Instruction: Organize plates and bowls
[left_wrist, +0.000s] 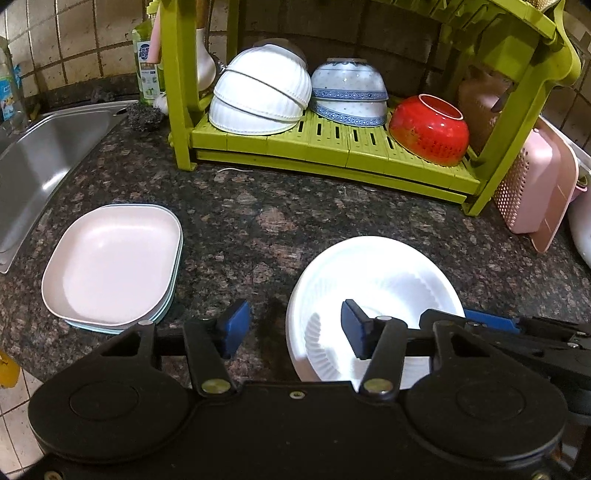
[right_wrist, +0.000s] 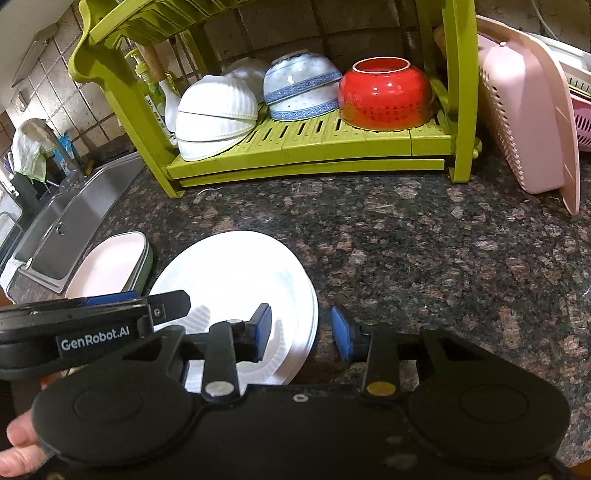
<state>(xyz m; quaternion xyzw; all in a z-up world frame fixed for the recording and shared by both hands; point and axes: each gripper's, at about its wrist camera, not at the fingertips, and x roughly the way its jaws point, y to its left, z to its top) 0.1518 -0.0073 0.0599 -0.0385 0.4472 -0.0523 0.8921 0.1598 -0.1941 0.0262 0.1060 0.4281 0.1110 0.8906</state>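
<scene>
While both tongs hover spread and empty, the white plates (right_wrist: 236, 280) lie between them; the right gripper (right_wrist: 301, 334) straddles their right rim; the left gripper (left_wrist: 291, 328) their left.

Speckled polished stone counter (left_wrist: 258, 206), brushed steel sink (left_wrist: 44, 162), glossy red bowl (right_wrist: 384, 92)

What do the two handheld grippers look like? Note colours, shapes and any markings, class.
Both the left gripper and the right gripper are matte black, with two round discs on a wide body, silver and brass rivets, hinged arms and blue pads. One side carries a white "GenRobot.AI" label. No cables or sleeves show.
</scene>
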